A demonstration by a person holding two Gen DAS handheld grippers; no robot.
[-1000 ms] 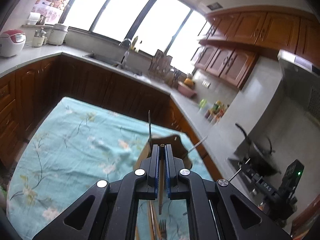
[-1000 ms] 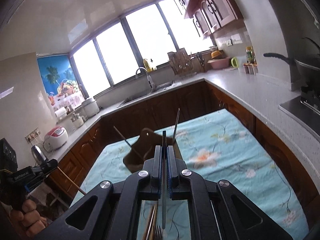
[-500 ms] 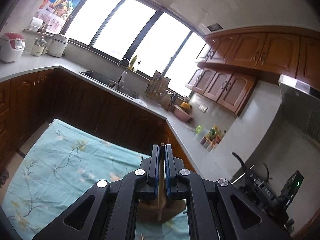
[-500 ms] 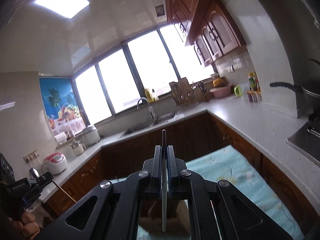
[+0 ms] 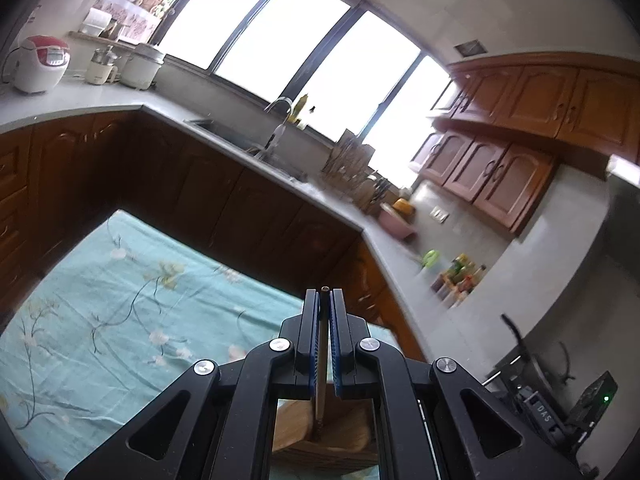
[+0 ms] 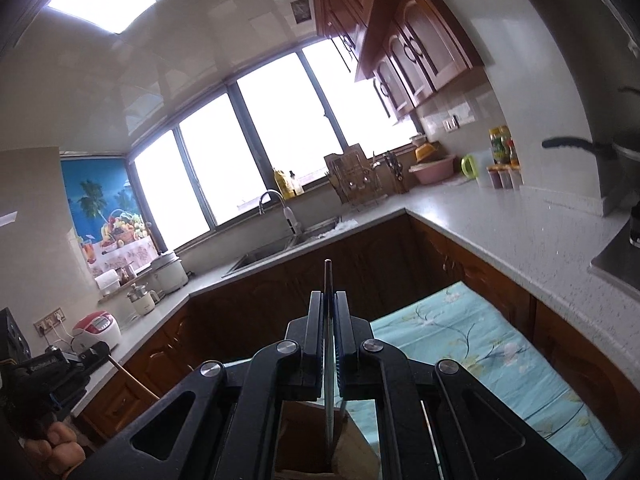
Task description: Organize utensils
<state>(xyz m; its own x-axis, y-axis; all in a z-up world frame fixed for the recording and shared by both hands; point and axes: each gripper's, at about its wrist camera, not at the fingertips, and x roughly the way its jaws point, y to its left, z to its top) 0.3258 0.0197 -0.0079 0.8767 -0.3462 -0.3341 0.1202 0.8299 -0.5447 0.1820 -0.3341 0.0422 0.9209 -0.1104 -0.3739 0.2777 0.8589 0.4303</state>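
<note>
Two utensils, each gripped above a wooden holder.
Left tool (image 5: 325,294) clenched on wooden chopstick (image 5: 321,360); right tool (image 6: 329,298) clenched on metal utensil (image 6: 328,360). Wooden holder (image 5: 340,436) at 6 o'clock, below both tips.

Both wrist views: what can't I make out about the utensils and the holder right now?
- Left wrist: wooden chopstick's lower tip, hidden behind the left gripper.
- Right wrist: metal utensil's working end, cut off at the frame bottom.
- Both: wooden holder mostly hidden by gripper frames; contents unseen.
</note>
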